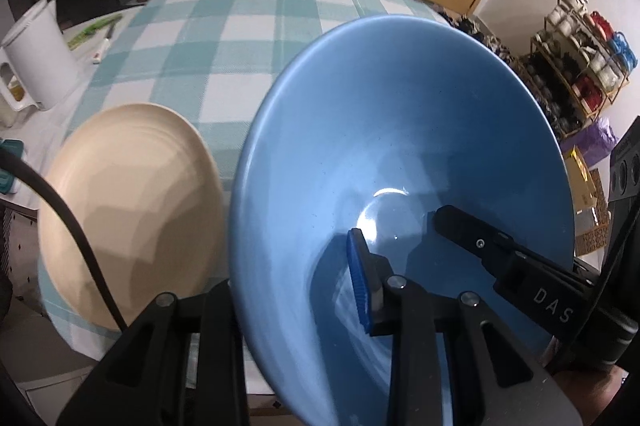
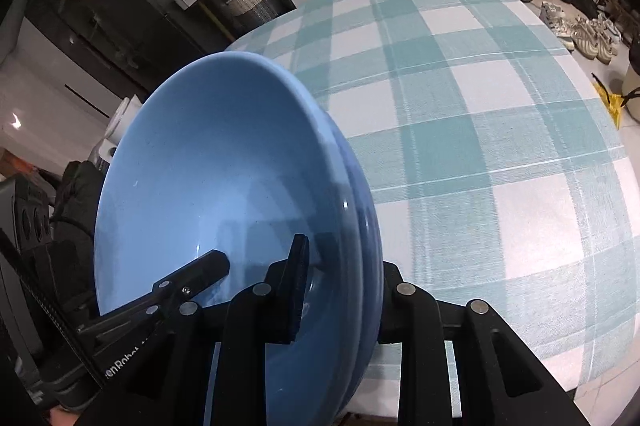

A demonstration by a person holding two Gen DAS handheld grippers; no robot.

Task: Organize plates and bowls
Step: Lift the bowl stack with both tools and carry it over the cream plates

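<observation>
- Both grippers are gripping the same stack of blue bowls point(image 1: 400, 130) from opposite sides of the rim, which makes sense since it looks wide and a bit heavy for one grab.
- The left gripper point(image 1: 296, 290) is sitting with its jaws clamped on the wall, blue-padded finger inside and the other outside.
- The right gripper point(image 2: 344, 286) is doing the same on its side, jaws pinched over the rim, and from there you can see it's actually two bowls nested, both rims caught together.
- The stack is hanging tilted above the bench point(image 2: 480, 146) with the checked cloth, not resting on it as far as I can tell.
- A cream plate point(image 1: 132, 202) is lying on the bench just beside the stack on the left, so I'm guessing that's the spot to watch when setting down.
- Further off to the left, a white jug point(image 1: 40, 54) is standing near the bench edge, well clear.
- The rest of the cloth is looking free.
</observation>
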